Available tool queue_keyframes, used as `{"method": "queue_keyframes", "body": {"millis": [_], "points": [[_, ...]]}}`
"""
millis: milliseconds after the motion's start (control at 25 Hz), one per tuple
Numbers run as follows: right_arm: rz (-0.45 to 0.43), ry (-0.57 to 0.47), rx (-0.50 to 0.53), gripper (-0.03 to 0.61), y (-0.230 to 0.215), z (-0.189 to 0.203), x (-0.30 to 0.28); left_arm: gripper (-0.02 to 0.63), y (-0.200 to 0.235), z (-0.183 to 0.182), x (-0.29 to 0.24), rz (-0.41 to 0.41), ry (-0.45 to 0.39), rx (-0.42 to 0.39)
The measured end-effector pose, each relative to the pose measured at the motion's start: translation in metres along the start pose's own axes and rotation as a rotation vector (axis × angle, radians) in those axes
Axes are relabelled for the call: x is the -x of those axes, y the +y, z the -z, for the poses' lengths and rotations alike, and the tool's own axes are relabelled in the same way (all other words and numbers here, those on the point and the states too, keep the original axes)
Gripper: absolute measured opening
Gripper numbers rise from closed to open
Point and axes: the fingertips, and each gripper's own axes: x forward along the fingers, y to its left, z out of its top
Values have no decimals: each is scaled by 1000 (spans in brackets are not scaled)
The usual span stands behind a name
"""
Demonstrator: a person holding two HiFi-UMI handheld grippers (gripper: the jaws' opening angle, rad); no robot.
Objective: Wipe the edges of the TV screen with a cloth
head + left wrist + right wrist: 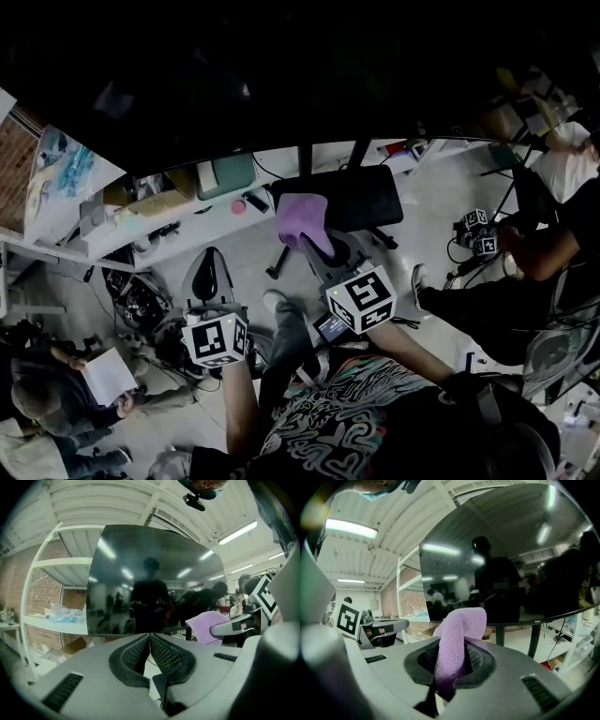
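The dark TV screen (281, 75) fills the top of the head view, and it reflects the room in the left gripper view (150, 578) and the right gripper view (511, 564). My right gripper (452, 656) is shut on a purple cloth (457, 637), which sticks up between its jaws just below the screen's lower edge. The head view shows that cloth (302, 220) under the screen's bottom edge, and it also shows in the left gripper view (208, 625). My left gripper (149, 637) is shut on nothing, lower and to the left (208, 274).
A white shelf unit (47, 564) with bags and boxes stands left of the TV. A black chair (352, 197) and the TV stand's legs (534, 639) sit below the screen. One person (553, 244) sits at the right, another (56, 394) with a sheet of paper at lower left.
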Motion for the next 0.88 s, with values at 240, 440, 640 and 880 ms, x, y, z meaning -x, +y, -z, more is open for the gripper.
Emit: {"method": "queue_keyframes", "body": {"millis": [240,440,640,880], "points": [[58,3,-47,67,-15,5,40,20,-30,-3,12,41,19,-11],[123,-24,-56,67,-16,4,73,20,-47,-5,26,90,16,-33],[157,-53,-70,67,5,25,103,20,-57,12,56,130,6,-54],[165,-20,-59,67,15,15,84,20,-43,3,40,157,4,-27]]}}
